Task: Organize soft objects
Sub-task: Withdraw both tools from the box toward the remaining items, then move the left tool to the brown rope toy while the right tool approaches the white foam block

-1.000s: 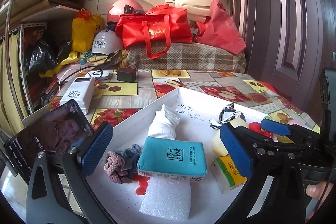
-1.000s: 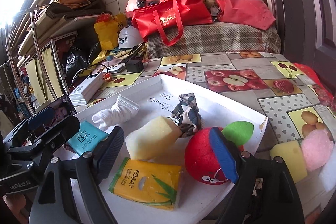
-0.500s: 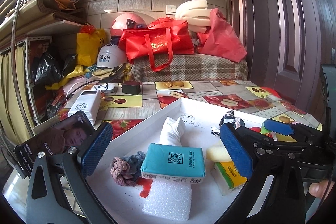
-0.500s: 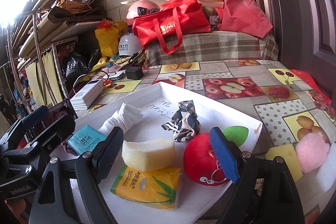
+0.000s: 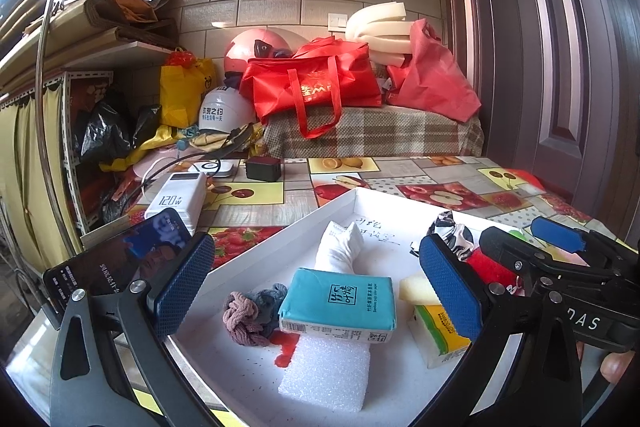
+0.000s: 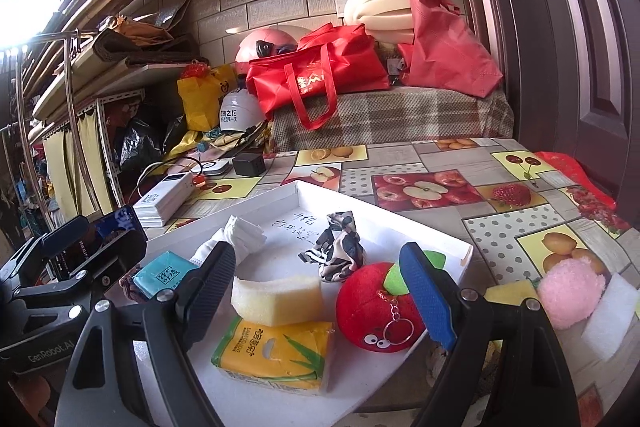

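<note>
White tray (image 6: 466,251) at frame centre is being crowded with soft items while both claws, left claw (image 5: 316,287) and right claw (image 6: 320,291), are being held apart and empty, so the red plush apple (image 6: 376,311) is judged at risk of being nudged over the tray's edge onto the bench (image 6: 500,163).

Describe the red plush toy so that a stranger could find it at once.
Find the white tray on the fruit-print tablecloth. At the tray's right end sits the red plush apple. Only it has cartoon eyes, a green leaf and a keyring.
</note>
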Demonstrator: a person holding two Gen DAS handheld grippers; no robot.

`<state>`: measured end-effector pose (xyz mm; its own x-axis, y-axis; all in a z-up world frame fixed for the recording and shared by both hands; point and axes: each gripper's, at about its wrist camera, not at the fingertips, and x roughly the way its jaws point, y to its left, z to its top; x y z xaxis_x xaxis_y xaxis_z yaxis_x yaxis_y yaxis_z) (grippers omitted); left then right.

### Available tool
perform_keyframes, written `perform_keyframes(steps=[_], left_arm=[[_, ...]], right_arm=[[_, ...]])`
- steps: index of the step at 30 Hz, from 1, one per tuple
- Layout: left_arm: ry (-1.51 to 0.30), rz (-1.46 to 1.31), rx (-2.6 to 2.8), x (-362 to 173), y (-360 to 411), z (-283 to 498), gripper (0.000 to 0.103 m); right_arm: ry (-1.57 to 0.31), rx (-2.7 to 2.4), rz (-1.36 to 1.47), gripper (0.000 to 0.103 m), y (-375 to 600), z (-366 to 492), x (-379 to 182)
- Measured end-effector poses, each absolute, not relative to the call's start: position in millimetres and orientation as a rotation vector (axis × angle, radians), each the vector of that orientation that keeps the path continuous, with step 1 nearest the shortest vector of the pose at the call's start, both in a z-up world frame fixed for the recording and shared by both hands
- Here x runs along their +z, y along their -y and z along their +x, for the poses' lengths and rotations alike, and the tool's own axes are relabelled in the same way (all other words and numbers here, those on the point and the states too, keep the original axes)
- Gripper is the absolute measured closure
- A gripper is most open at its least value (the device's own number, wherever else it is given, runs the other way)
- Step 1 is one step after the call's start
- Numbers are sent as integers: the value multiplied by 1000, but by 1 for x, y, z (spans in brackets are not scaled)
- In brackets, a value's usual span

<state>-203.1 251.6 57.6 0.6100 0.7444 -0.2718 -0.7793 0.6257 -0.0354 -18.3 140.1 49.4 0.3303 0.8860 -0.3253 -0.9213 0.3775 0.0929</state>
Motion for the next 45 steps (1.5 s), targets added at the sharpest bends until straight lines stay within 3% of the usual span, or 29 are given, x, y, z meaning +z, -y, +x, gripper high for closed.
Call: perform_keyframes(steps=[19, 28, 33, 37, 45], left_arm=[[-267, -117, 782, 58, -195, -189, 0], [-270, -104, 728, 59, -176, -181, 0], [-268, -106, 707, 60, -171, -180, 0], [-280, -109, 667, 60, -165, -175, 0], [-354, -175, 456, 57, -151, -144, 0]], right_arm=[[-375, 1154, -27, 19, -54, 15, 47], [-178, 976, -36, 18, 14, 34, 61], [-260, 881, 29, 18, 49, 78, 59], [-215, 865, 122, 18, 83, 105, 63], [-401, 936, -102, 16, 62, 134, 47]])
